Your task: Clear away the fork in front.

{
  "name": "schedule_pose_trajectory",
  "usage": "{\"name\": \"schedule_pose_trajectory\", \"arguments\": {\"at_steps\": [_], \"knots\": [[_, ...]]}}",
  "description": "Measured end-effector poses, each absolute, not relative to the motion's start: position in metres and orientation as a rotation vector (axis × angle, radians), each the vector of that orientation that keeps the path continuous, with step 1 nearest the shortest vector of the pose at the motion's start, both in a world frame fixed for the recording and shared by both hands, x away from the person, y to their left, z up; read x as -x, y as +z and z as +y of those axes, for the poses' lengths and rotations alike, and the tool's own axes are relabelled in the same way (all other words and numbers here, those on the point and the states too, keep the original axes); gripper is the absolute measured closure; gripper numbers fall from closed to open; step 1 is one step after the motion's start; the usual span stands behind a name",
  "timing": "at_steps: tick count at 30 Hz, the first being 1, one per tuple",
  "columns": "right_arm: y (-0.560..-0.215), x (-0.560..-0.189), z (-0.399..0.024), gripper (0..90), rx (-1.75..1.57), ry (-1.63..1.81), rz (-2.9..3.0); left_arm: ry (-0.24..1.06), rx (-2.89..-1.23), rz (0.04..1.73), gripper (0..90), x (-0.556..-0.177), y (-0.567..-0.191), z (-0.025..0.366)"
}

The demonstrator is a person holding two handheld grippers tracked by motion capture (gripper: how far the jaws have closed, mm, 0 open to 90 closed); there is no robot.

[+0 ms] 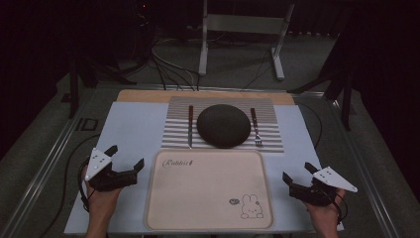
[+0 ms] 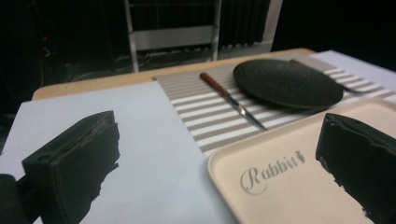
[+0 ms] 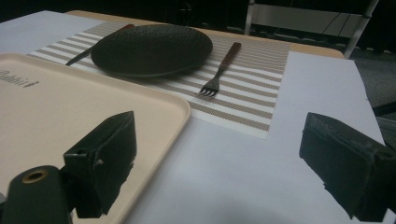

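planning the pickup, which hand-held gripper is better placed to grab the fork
Right. The fork lies right of the plate, on the side of the right hand-held gripper, which is open. The left hand-held gripper would probably have to cross the tray.

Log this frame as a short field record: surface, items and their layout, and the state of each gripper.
surface: table covered by a pale sheet
placemat: striped placemat at the far middle
plate: dark round plate centred on the placemat
knife: knife left of the plate, on the placemat
fork: fork right of the plate, tines toward the person
tray: beige tray with a rabbit drawing, nearest the person, nothing on it
left gripper: left gripper open, left of the tray, holding nothing
right gripper: right gripper open, right of the tray, holding nothing
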State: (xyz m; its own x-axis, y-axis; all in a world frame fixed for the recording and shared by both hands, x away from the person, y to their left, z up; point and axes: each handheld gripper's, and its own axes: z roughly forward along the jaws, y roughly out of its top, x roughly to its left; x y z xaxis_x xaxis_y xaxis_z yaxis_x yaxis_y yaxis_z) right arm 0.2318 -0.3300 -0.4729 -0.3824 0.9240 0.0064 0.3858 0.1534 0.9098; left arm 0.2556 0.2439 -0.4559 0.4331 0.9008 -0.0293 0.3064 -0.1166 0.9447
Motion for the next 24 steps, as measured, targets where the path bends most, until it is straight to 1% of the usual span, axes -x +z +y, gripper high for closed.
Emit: {"name": "schedule_pose_trajectory", "arguments": {"at_steps": [15, 24], "knots": [[-0.472, -0.233, -0.328, 11.1, -1.250, 1.183, 1.835, 0.784, -1.634, 1.093, 0.1, -0.254, -0.456, 0.245], [-0.461, -0.240, -0.329, 11.3, -1.295, 1.197, 1.812, 0.810, -1.643, 1.106, 0.1, -0.256, -0.459, 0.241]]}}
